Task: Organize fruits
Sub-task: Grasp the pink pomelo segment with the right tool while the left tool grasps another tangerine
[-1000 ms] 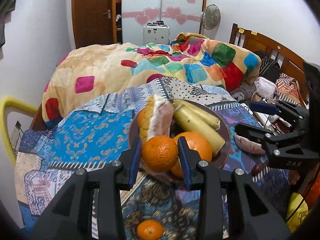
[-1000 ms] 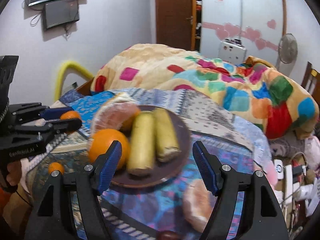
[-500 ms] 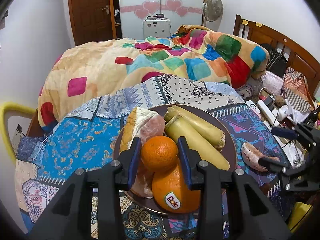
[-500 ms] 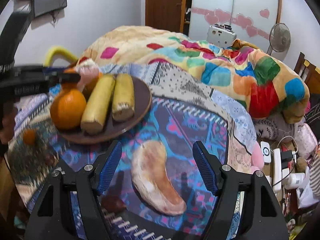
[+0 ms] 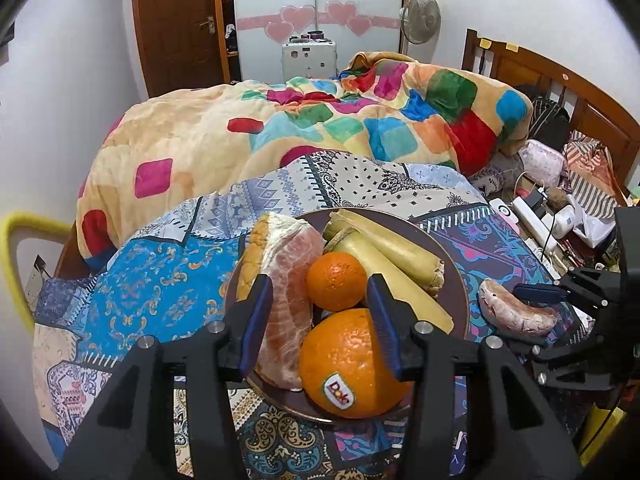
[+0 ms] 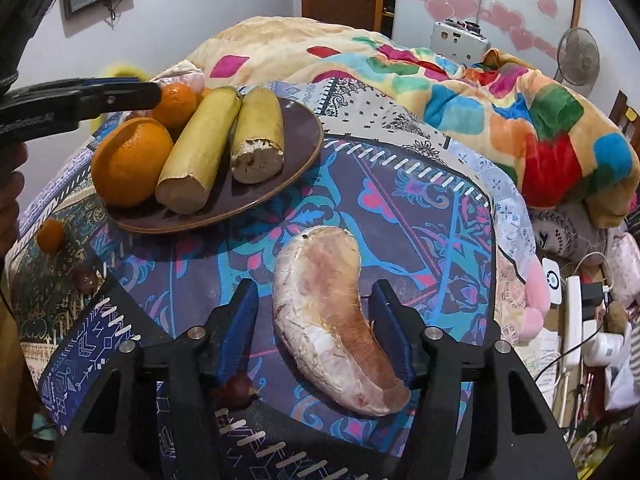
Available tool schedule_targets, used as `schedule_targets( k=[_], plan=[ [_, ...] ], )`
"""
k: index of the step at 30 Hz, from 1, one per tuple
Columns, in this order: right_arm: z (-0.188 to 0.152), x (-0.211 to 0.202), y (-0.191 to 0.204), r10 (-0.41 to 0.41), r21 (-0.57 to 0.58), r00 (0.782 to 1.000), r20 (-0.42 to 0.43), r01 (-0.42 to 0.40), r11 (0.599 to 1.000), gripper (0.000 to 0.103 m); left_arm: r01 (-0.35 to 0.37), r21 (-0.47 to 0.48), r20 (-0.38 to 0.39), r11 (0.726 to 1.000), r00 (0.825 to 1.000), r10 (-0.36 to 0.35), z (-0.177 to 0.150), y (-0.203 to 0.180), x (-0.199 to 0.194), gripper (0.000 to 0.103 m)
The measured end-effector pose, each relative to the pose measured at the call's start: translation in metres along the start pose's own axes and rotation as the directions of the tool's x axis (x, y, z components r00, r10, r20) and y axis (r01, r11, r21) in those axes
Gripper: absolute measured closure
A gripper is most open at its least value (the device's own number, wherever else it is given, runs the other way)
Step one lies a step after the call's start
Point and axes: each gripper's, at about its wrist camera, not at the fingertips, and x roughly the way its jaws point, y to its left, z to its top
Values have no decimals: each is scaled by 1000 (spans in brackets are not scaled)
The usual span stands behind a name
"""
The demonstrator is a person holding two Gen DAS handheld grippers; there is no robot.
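A brown plate (image 5: 454, 276) on the patterned bedspread holds a large orange (image 5: 352, 364), a small orange (image 5: 337, 280), a peeled pomelo piece (image 5: 286, 280) and two yellowish cane pieces (image 5: 396, 256). My left gripper (image 5: 320, 320) is open over the plate, its jaws apart from the small orange, which rests on the pile. My right gripper (image 6: 316, 332) is open around a loose pomelo wedge (image 6: 328, 316) lying on the cloth right of the plate (image 6: 296, 136); the right pad looks close to the wedge.
A tiny orange (image 6: 50, 234) and two small dark fruits (image 6: 234, 390) lie on the cloth near the front. A colourful blanket (image 5: 320, 128) fills the bed behind. Power strips and clutter (image 6: 576, 312) lie to the right.
My left gripper carried the small orange over the plate, opened and released it onto the pile. My right gripper swung right, lowered over the pomelo wedge and narrowed around it.
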Motion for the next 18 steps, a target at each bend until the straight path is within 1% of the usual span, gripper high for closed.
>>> schedule_targets(
  k=[1, 2, 5, 9, 12, 13, 16, 18],
  plan=[
    [0, 0, 0, -1, 1, 1000, 0, 1, 1000, 62, 2, -3, 2, 1000, 1000, -2, 0, 1, -2, 54],
    [0, 0, -1, 2, 4, 1000, 2, -2, 1000, 64, 2, -5, 4, 1000, 1000, -2, -1, 2, -4, 53],
    [1, 0, 0, 5, 11, 1000, 6, -5, 1000, 65, 0, -9, 13, 1000, 1000, 0, -3, 5, -12, 49],
    [-1, -5, 4, -5, 4, 1000, 15, 5, 1000, 66, 2, -14, 20, 1000, 1000, -2, -9, 9, -24, 47],
    [-3, -17, 10, -19, -8, 999, 44, 20, 1000, 66, 6, -13, 14, 1000, 1000, -6, -17, 12, -36, 44],
    [-3, -20, 11, -20, -9, 999, 49, 20, 1000, 66, 6, -14, 13, 1000, 1000, -6, -21, 13, -40, 42],
    [-4, -36, 16, -17, -5, 997, 78, 17, 1000, 66, 1, -17, 9, 1000, 1000, 0, -33, 16, -54, 41],
    [-4, -44, 17, -12, -1, 995, 94, 12, 1000, 66, -7, -18, 3, 1000, 1000, 7, -43, 18, -63, 37]
  ],
)
